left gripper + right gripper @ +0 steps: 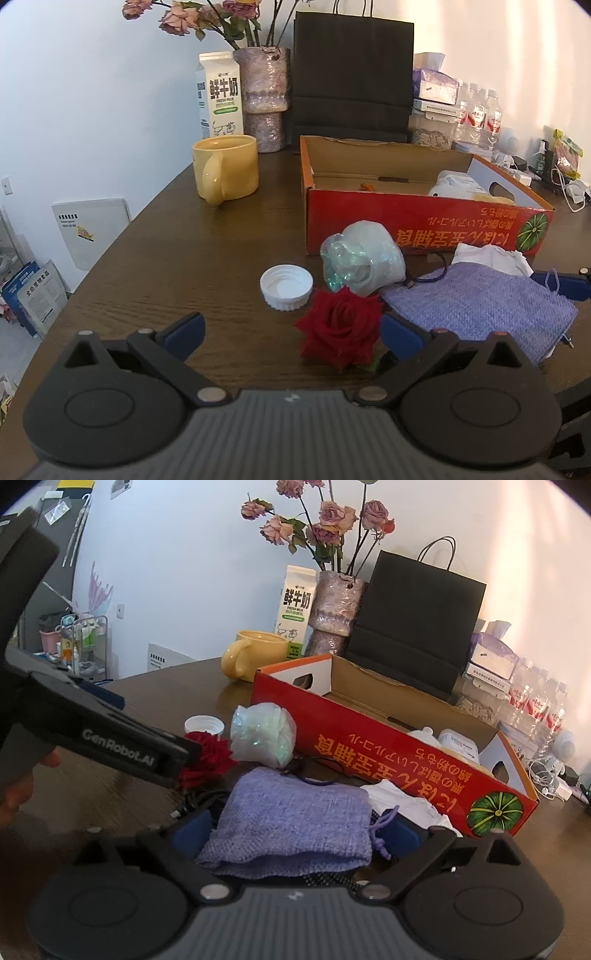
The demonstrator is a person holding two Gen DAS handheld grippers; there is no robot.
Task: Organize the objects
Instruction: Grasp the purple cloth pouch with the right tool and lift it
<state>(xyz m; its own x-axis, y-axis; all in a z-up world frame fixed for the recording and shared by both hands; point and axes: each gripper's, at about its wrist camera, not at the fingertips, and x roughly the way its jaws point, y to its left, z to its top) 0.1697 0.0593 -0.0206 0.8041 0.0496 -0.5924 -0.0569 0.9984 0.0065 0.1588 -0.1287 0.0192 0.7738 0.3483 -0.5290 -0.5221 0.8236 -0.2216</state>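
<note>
1. Your left tool [291, 332] stands wide open, gripping nothing; the red rose [340, 326] lies on the bench [147, 258] between its fingers, nearer the right one.
2. Your right tool [295, 832] is spread wide around the purple drawstring pouch [291, 819]; you cannot tell whether the fingers touch it.
3. Only the left view shows the white cap [286, 286] whole.
4. Only the right view shows your hand [22, 779].

Red rose [207, 758]: partly hidden behind the left gripper's body in the right wrist view. White cloth [491, 258]: mostly covered by purple pouch [480, 306]. Box [369, 206] contents: largely behind its wall. Dried flowers [207, 14]: cut off at top edge.
</note>
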